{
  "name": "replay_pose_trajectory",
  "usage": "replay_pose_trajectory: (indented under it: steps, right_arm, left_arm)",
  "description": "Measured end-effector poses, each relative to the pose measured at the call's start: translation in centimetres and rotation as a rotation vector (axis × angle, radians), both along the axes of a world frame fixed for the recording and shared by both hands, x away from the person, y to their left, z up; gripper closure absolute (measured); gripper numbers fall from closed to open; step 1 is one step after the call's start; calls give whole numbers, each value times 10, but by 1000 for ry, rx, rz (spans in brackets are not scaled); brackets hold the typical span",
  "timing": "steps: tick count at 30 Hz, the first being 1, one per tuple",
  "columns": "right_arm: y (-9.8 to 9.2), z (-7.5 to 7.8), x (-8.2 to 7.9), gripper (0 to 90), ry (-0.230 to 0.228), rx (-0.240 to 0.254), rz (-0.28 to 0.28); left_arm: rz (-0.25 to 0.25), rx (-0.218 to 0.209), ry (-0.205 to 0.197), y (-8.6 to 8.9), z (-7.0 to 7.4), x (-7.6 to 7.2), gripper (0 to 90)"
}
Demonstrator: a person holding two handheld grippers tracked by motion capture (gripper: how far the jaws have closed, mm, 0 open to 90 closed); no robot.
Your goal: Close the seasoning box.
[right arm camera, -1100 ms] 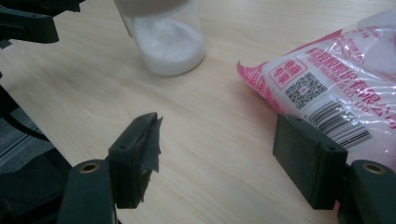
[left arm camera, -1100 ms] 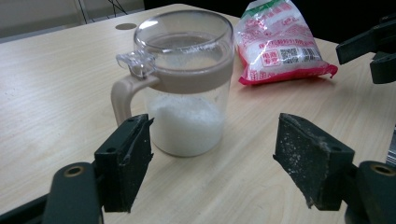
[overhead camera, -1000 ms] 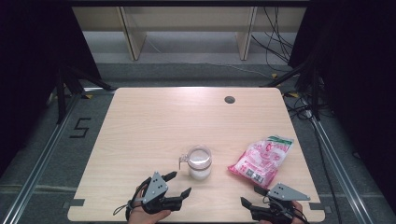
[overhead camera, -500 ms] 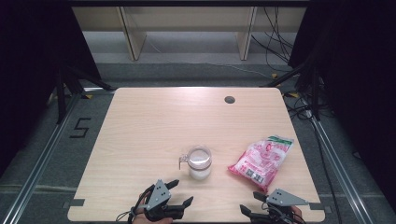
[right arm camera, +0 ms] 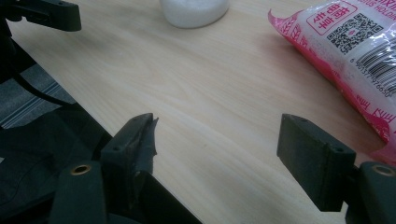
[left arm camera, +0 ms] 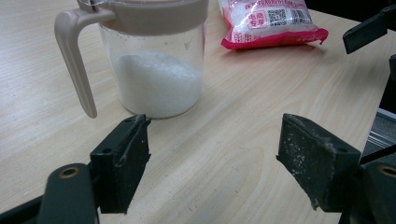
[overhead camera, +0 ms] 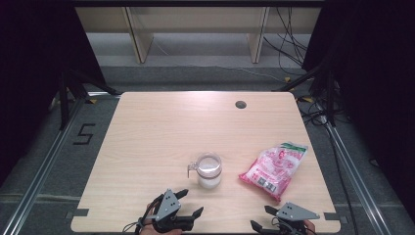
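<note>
At the desk's near edge my left gripper and right gripper both sit with jaws apart, nothing between them. Just ahead of the left one, the sugar jar stands upright; farther right lies the pink bag.

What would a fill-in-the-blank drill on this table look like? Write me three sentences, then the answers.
1. The clear jar with the beige lid holds a ____ powder.
2. The pink bag lies to the ____ of the jar in the high view.
3. Both the left gripper and the right gripper have their fingers ____.

Missing words: white; right; open
</note>
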State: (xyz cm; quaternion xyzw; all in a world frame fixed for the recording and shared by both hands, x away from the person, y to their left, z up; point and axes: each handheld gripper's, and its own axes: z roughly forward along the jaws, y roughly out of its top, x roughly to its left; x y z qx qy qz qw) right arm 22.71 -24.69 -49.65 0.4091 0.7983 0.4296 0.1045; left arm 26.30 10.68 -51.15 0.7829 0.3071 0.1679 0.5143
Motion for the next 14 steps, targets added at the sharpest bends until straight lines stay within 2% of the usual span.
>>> replay_pose_trajectory:
  steps: [1, 5, 6, 8, 9, 10, 11, 14]
  right_arm:
    - [1, 0, -2, 287, 16, 3, -15]
    - [0, 0, -1, 288, 10, -1, -7]
    - [0, 0, -1, 287, 9, -1, -7]
    - [0, 0, -1, 287, 10, 0, -6]
    - [0, 0, -1, 287, 13, 0, -7]
    - [0, 0, -1, 287, 13, 0, -7]
    - [1, 0, -2, 287, 21, -2, -14]
    - [-1, -1, 1, 286, -1, -7, 5]
  left_arm:
    - [-2, 2, -2, 0, 0, 0, 243]
    - [7, -22, 16, 0, 0, 0, 243]
    - [13, -2, 10, 1, 0, 0, 243]
    - [7, -5, 6, 1, -1, 0, 243]
    - [11, -21, -9, 0, -2, 1, 243]
    - [25, -37, 9, -1, -2, 0, 242]
    - [15, -29, 18, 1, -1, 0, 243]
    - [26, -24, 15, 2, -1, 1, 243]
